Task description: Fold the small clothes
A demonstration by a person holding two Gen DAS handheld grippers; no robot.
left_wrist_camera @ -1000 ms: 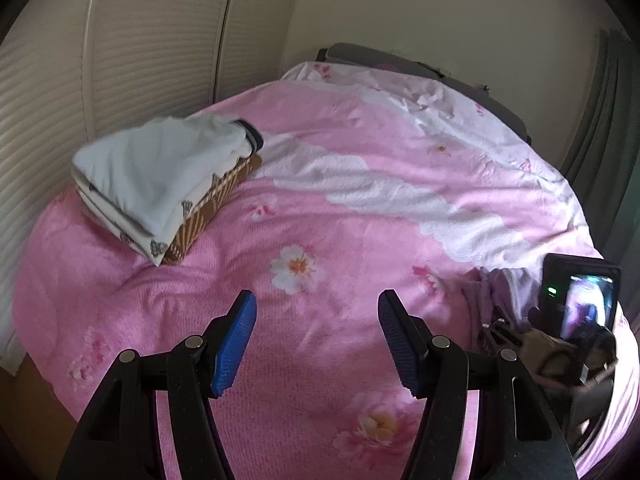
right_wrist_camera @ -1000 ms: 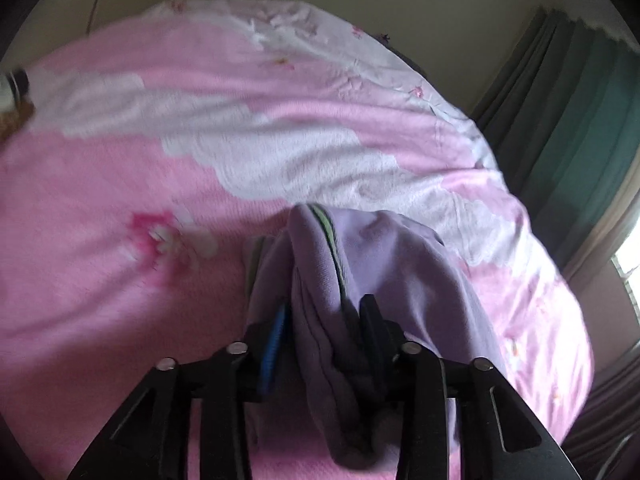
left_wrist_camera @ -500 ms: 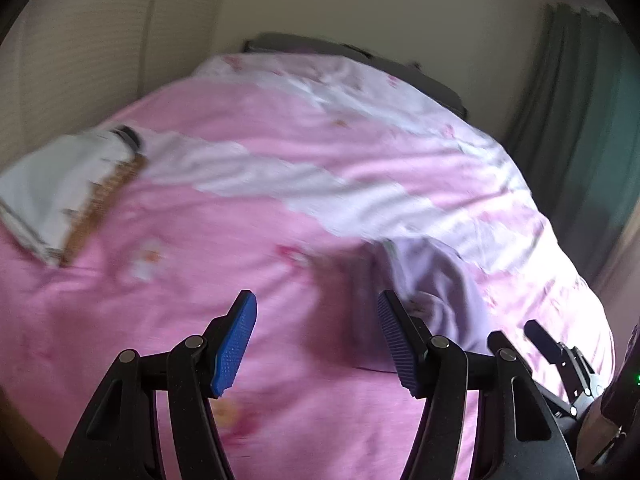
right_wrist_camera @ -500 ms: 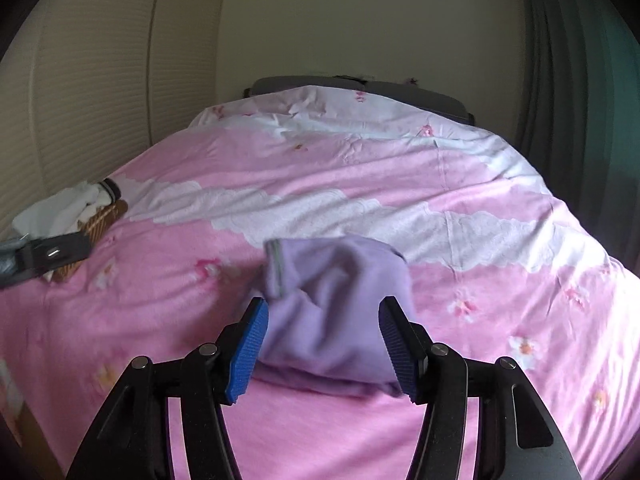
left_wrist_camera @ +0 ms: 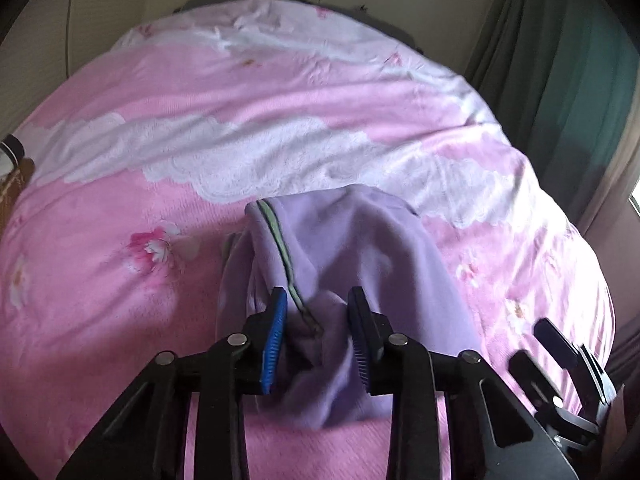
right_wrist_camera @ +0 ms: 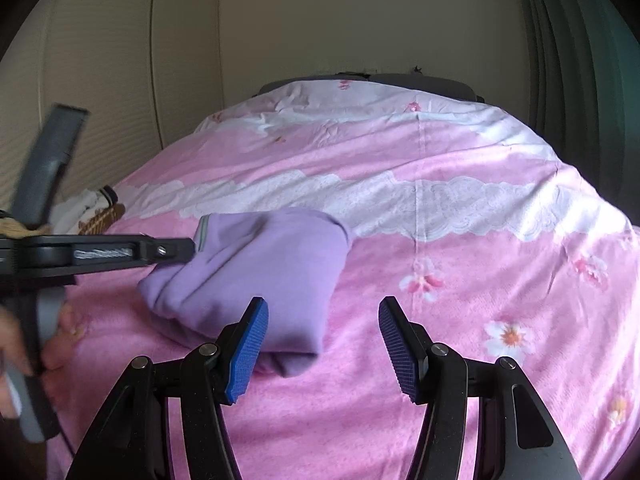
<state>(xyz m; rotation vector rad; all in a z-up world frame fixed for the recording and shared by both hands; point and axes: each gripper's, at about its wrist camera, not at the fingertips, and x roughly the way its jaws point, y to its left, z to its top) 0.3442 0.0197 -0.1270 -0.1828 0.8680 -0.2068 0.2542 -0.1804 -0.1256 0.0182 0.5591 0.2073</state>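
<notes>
One folded lilac garment (right_wrist_camera: 260, 276) lies on the pink quilt (right_wrist_camera: 460, 320), and everything here is placed from it. Far to its left, at the quilt's edge, sits a stack of folded clothes (right_wrist_camera: 94, 210), white on top with a brown patterned piece beneath. Also on its left, a hand (right_wrist_camera: 24, 340) grips the left gripper's handle, and the left gripper (left_wrist_camera: 316, 336) reaches in over the garment's near-left corner by the grey-green trim (left_wrist_camera: 280, 248). Its jaws are closing with a bunched fold of the cloth between the blue pads (left_wrist_camera: 274, 340); the fabric hides the contact, so the pads seem close to it rather than clearly pressing. Just right of the garment's near end, the right gripper (right_wrist_camera: 322, 344) hovers low over the quilt, its fingers (right_wrist_camera: 246, 350) spread with nothing between them; only its left pad overlaps the garment's near corner in view. Further right, a green curtain (left_wrist_camera: 568, 80) hangs beside the bed.
</notes>
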